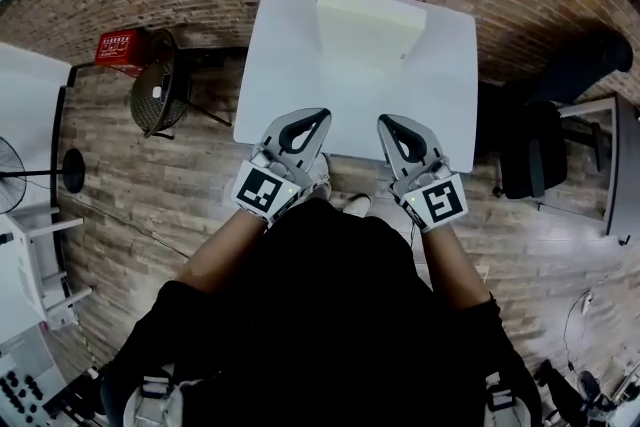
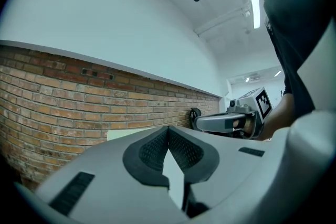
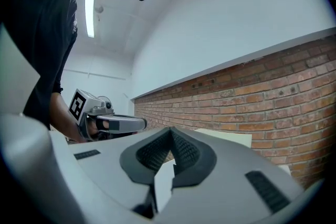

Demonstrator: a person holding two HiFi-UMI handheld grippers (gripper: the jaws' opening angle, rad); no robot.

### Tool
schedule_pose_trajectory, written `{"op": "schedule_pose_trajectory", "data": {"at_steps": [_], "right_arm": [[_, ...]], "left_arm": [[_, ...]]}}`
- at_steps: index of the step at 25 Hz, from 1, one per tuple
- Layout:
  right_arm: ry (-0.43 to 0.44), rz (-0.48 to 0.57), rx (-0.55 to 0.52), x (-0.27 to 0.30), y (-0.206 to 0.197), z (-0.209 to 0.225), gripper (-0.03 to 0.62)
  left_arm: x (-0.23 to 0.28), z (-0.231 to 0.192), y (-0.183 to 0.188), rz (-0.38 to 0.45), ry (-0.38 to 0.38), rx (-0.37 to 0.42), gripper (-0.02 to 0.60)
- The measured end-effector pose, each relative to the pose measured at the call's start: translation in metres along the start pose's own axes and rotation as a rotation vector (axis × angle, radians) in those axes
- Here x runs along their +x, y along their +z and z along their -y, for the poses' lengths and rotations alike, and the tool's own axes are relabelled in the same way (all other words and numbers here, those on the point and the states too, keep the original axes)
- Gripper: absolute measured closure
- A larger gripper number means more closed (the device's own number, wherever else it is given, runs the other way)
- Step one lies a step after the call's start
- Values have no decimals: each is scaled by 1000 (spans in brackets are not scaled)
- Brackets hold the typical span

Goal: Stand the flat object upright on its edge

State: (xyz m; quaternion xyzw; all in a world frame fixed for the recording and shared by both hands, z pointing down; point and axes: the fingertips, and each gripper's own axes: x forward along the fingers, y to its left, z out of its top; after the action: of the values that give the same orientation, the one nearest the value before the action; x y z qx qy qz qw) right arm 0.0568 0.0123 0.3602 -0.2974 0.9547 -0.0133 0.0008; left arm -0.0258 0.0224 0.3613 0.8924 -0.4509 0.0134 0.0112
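Ahead, pale cream rectangular slab [image 1: 370,23] lies far across white desk [image 1: 290,87], long axis crosswise. We hold left gripper [image 1: 322,114] and right gripper [image 1: 384,120] at near edge, both pressed together, empty. Right looks marginally nearer.

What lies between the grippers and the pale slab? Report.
Only bare white table, per the head view: nothing between the left gripper, right gripper and pale slab.

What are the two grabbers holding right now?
Nothing. The left gripper and right gripper are both shut and empty. The pale flat block sits apart, far across the white table.
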Motion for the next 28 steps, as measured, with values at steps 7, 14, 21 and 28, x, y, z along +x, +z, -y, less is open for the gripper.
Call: {"op": "schedule_pose_trajectory", "data": {"at_steps": [7,14,21,28], "right_arm": [[34,-9,1,-14,-2,-15,587],[32,5,5,-27,0,-16,588],[44,12,-9,-33,3,-18,588],[56,8,-11,-36,3,-17,588]], "left_arm": [[-7,23,8,44,2,-2,563],[-12,41,2,10,6,12,563],[-15,45,5,15,21,16,563],[-14,46,8,30,26,27,563]]}}
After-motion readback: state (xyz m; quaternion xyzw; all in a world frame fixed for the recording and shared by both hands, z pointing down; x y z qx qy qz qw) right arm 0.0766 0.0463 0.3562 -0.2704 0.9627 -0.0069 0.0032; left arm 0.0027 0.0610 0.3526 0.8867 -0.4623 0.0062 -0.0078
